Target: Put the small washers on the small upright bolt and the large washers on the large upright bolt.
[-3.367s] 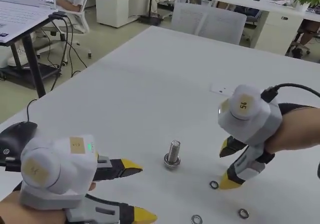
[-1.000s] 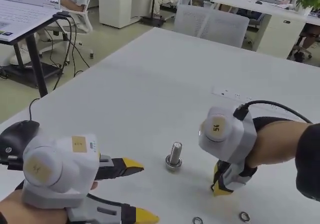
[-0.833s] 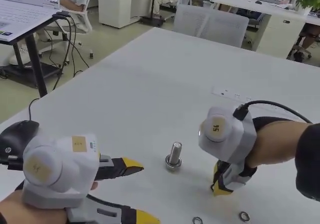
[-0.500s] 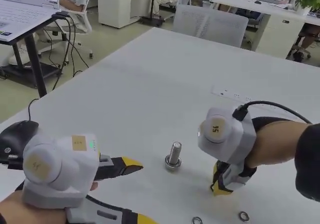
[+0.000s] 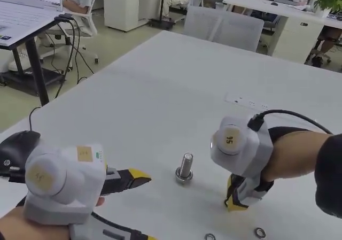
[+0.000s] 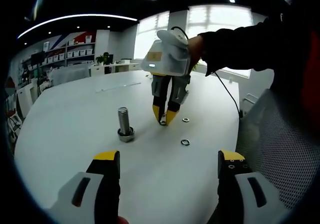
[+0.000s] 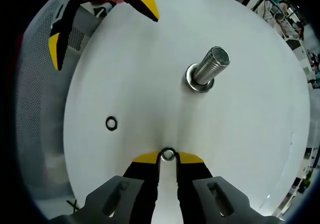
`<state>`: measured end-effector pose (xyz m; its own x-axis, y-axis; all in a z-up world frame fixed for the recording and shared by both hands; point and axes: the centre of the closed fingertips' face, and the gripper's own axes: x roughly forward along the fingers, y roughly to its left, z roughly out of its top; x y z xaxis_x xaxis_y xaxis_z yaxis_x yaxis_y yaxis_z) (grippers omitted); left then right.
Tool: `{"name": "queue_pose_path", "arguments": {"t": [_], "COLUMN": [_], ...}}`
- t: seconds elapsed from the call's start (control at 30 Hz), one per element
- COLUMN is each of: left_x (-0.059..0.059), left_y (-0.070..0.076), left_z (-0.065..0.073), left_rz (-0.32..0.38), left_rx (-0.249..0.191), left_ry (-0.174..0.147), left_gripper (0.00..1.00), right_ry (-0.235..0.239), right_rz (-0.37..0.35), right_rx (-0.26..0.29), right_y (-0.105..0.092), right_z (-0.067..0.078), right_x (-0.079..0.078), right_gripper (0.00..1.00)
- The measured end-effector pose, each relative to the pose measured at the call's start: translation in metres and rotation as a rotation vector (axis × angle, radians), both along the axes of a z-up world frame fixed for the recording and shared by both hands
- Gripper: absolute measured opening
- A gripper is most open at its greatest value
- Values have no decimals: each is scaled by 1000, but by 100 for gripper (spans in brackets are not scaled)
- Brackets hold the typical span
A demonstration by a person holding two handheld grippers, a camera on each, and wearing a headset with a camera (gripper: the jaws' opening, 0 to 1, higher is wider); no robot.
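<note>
Pinching 1 washer on the table with right gripper, near upright bolt, holding left gripper spread wide.

Shiny metal bolt, matt wht table

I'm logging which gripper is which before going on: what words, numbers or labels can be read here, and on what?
"56": round sticker on top of the right gripper, head view.
Square label on the left gripper: print too small to read.
White strip on the table: marks too small to read.
Laptop screen: blurred, unreadable.
</note>
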<state>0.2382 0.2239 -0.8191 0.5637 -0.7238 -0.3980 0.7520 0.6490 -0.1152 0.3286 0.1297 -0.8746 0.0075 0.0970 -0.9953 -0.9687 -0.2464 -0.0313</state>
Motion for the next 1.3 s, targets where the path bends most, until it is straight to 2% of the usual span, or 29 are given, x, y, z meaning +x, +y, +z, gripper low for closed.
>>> {"name": "queue_pose_path", "arguments": {"t": [0.3,0.57,0.8,1.1,1.3], "left_x": [0,0,0,0,0], "left_y": [-1,-2,-2,-4,-4], "left_z": [0,1,2,3,3], "left_rz": [-1,-6,-6,-11,-17], "left_rx": [1,-3,-4,-5,-6], "left_ry": [2,-2,-5,-8,-7], "left_gripper": [84,85,85,85,85], "right_ry": [-14,-34,-34,-75,-98], "right_rz": [2,9,6,-1,-18], "right_rx": [23,56,85,114,117], "right_y": [6,12,14,6,-3], "right_z": [11,32,53,84,96], "right_x": [-1,-4,-8,-4,3], "right_gripper": [14,14,14,14,14]}}
